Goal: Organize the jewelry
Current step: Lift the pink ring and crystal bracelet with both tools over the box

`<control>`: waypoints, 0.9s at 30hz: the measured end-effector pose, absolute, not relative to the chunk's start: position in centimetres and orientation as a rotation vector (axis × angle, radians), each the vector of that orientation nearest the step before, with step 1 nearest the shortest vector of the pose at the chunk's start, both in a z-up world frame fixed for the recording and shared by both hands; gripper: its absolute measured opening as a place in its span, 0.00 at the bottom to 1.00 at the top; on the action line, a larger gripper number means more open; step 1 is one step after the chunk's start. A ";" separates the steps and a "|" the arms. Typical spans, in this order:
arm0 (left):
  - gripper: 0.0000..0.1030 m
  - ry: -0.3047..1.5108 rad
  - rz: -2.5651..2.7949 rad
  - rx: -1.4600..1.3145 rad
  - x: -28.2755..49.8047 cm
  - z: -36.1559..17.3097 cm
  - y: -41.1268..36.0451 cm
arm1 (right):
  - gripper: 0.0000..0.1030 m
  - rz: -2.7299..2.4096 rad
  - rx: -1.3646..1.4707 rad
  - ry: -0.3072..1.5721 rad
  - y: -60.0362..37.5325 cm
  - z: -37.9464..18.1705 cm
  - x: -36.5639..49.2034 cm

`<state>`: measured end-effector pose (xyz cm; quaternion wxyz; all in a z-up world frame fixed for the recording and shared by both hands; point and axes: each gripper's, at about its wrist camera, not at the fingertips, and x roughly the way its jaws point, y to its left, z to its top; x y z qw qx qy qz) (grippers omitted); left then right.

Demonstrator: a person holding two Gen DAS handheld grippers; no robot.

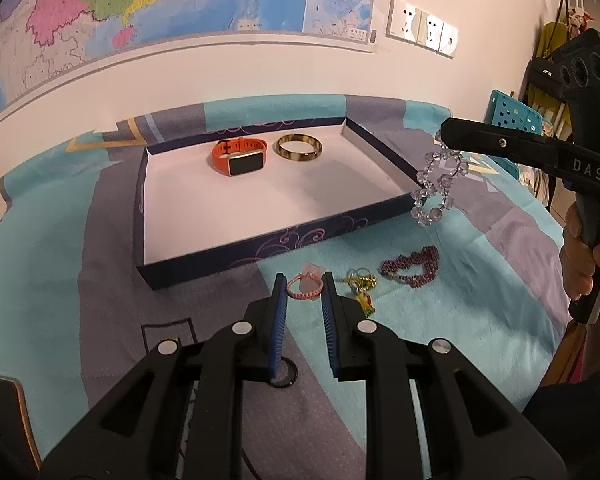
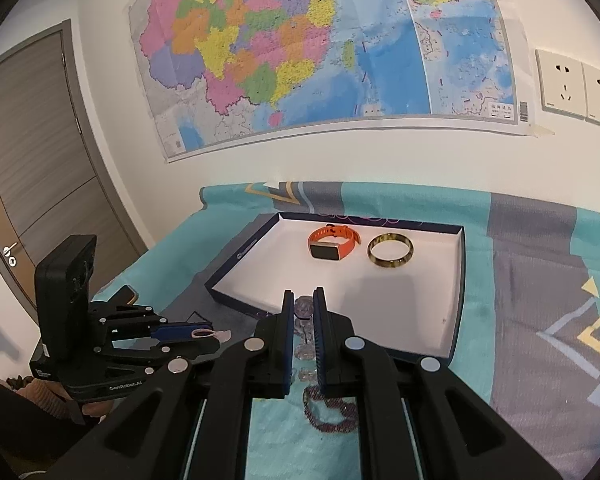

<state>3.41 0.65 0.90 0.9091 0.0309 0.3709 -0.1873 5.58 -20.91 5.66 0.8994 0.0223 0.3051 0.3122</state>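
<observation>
The right gripper (image 2: 303, 300) is pinching a clear crystal bead bracelet (image 1: 436, 184), which is hanging above the cloth just beside the right wall of the box lid (image 1: 188, 264). The left gripper (image 1: 303, 280) is hovering nearly closed, empty, over a pink cord bracelet (image 1: 304, 288). An orange watch (image 1: 240, 156) and bangle (image 1: 299, 148) are lying inside the lid; a purple bead strand (image 1: 412, 266) is lying on the cloth.

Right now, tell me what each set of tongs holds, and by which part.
Right tongs pinch the clear bead bracelet by its top beads; it dangles. Left tongs hold nothing, though nearly shut.
</observation>
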 end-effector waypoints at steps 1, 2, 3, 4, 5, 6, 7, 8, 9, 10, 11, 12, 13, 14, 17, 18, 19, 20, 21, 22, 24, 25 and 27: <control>0.17 0.762 -0.385 0.065 3.5 1.0 0.7 | 0.08 0.647 0.047 0.631 -20.9 5.7 5.7; 0.17 0.760 -0.384 0.065 3.6 1.1 0.7 | 0.08 0.647 0.046 0.631 -20.9 5.7 5.9; 0.17 0.757 -0.382 0.066 3.7 1.2 0.7 | 0.08 0.642 0.045 0.630 -20.8 5.8 6.2; 0.17 0.756 -0.383 0.066 3.9 1.2 0.6 | 0.08 0.640 0.043 0.630 -20.8 5.7 6.4; 0.17 0.755 -0.383 0.066 4.0 1.2 0.6 | 0.08 0.638 0.039 0.629 -20.7 5.8 6.5; 0.17 0.753 -0.382 0.068 4.1 1.3 0.6 | 0.08 0.637 0.040 0.629 -20.7 5.8 6.8; 0.17 0.751 -0.381 0.069 4.2 1.3 0.6 | 0.08 0.636 0.042 0.630 -20.6 5.8 7.0; 0.17 0.749 -0.380 0.071 4.4 1.4 0.6 | 0.08 0.634 0.041 0.630 -20.6 5.8 7.2; 0.17 0.749 -0.379 0.071 4.5 1.4 0.6 | 0.08 0.632 0.040 0.630 -20.5 5.8 7.5; 0.17 0.748 -0.377 0.070 4.7 1.4 0.6 | 0.08 0.632 0.041 0.631 -20.5 5.9 7.7; 0.17 0.748 -0.377 0.069 4.9 1.5 0.7 | 0.08 0.631 0.042 0.632 -20.4 5.9 7.9; 0.17 0.747 -0.376 0.068 5.0 1.5 0.7 | 0.08 0.631 0.040 0.632 -20.4 5.9 8.0; 0.17 0.747 -0.374 0.066 5.2 1.6 0.8 | 0.08 0.632 0.038 0.631 -20.3 6.0 8.2; 0.17 0.747 -0.374 0.066 5.3 1.6 0.8 | 0.08 0.633 0.036 0.631 -20.3 6.0 8.4; 0.17 0.745 -0.373 0.062 5.9 1.8 0.9 | 0.08 0.634 0.034 0.628 -20.0 6.2 8.9; 0.17 0.743 -0.371 0.064 6.1 1.9 0.8 | 0.08 0.635 0.035 0.629 -20.0 6.2 9.1; 0.17 0.740 -0.368 0.068 6.2 2.0 0.8 | 0.08 0.638 0.038 0.631 -19.9 6.2 9.4; 0.17 0.737 -0.367 0.071 6.4 2.1 0.8 | 0.08 0.642 0.045 0.634 -19.9 6.2 9.7; 0.17 0.735 -0.366 0.073 6.5 2.1 0.7 | 0.08 0.643 0.051 0.637 -19.9 6.2 9.9; 0.17 0.732 -0.365 0.076 6.6 2.2 0.7 | 0.08 0.642 0.053 0.641 -19.9 6.1 10.2; 0.17 0.728 -0.364 0.078 6.9 2.3 0.7 | 0.08 0.642 0.057 0.645 -19.8 6.0 10.7; 0.17 0.727 -0.363 0.079 7.1 2.4 0.7 | 0.08 0.644 0.062 0.647 -19.8 6.0 11.0; 0.17 0.726 -0.360 0.079 7.5 2.5 0.7 | 0.08 0.643 0.067 0.652 -19.7 5.9 11.4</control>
